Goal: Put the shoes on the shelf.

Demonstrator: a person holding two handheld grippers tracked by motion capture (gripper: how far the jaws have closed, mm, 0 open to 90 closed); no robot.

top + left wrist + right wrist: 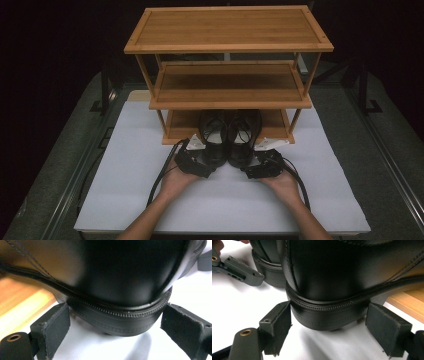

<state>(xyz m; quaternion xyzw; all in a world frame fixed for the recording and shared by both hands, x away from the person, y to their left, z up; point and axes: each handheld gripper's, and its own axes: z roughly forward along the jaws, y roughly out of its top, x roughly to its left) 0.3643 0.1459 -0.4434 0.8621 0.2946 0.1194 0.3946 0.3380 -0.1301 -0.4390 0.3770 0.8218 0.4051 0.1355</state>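
The left tool and right tool each stand apart around a heel. The left shoe and right shoe, glossy black leather, lie side by side on the white desk, toes under the wooden rack.
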